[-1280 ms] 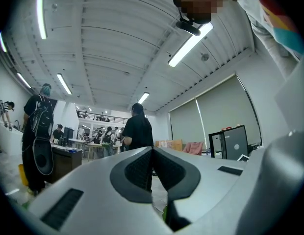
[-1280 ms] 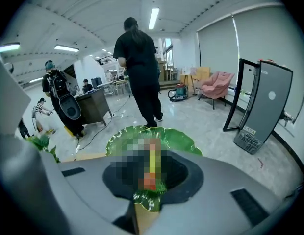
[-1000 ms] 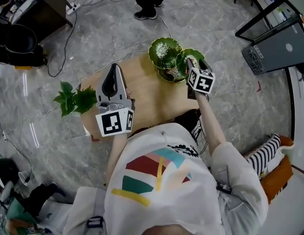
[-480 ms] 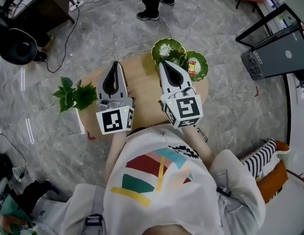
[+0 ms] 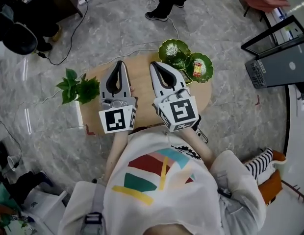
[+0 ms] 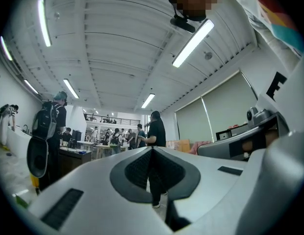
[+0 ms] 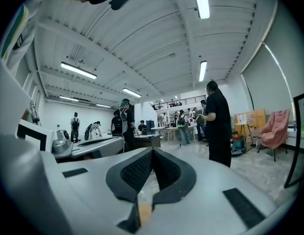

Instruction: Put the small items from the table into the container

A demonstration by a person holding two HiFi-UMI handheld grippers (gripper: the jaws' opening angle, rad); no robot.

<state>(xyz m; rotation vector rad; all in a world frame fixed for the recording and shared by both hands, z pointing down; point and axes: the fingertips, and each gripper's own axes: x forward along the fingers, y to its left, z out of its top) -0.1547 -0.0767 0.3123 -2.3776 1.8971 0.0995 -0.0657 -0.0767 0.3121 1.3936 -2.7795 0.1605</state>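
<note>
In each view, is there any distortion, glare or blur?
Head view: sharp, edges bent by the wide lens, light streaks on the glossy floor. Left gripper view: strong fisheye with black corners; the strip lamp is blown out. Right gripper view: same fisheye, ceiling lines curved, room evenly lit.

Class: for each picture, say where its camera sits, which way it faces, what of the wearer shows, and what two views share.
Head view: on the head, steeply down on table, left gripper, right gripper; shirt shows.
Left gripper view: on that gripper, level into the room along shut jaws; shirt top right.
Right gripper view: likewise on its gripper; shirt top left.
Shared: both gripper views show a standing person in black.
</note>
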